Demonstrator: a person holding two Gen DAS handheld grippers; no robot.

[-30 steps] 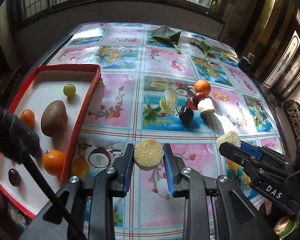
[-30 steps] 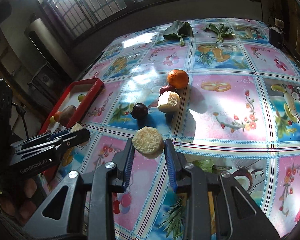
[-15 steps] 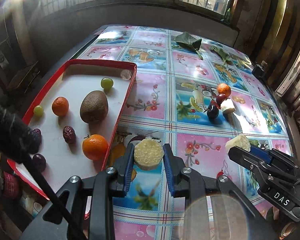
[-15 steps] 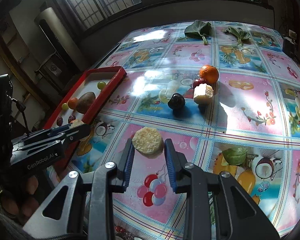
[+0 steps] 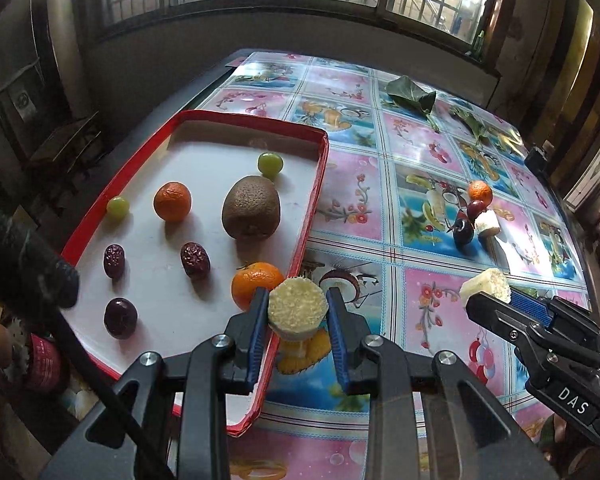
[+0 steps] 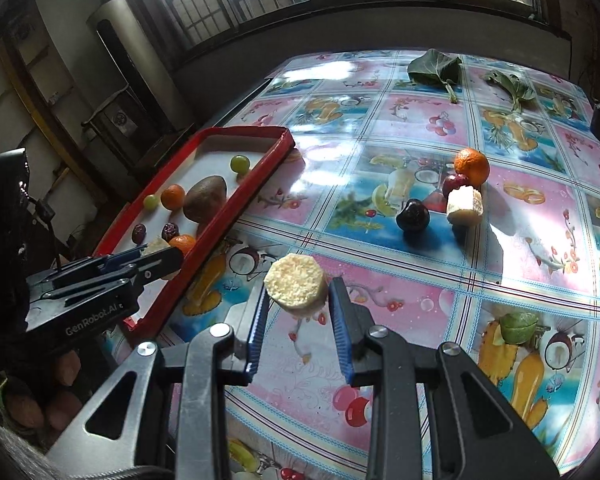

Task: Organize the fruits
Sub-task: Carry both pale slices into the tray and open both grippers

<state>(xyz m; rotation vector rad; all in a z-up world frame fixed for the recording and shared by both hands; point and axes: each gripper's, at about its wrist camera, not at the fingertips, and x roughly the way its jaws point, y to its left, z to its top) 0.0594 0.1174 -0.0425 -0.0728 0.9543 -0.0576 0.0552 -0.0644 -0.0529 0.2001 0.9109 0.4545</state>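
- The left gripper (image 5: 297, 312) is clenched on a pale round fruit slice (image 5: 297, 307), pinched by its sides between the blue pads and carried over the near right rim of the red tray (image 5: 314, 196).
- The right gripper (image 6: 296, 294) likewise clamps a second pale slice (image 6: 296, 285), held above the tablecloth to the right of the tray.
- The slices look light, soft and crumbly, so I judge that a gentle squeeze on the curved sides suits them; a hard pinch could crush them.
- Inside the tray lie a kiwi (image 5: 251, 208), two oranges, two green grapes and dark dates.
- Well right of the tray, an orange (image 6: 471, 166), two dark fruits and one more pale chunk (image 6: 464, 205) wait on the tablecloth (image 6: 512, 264).
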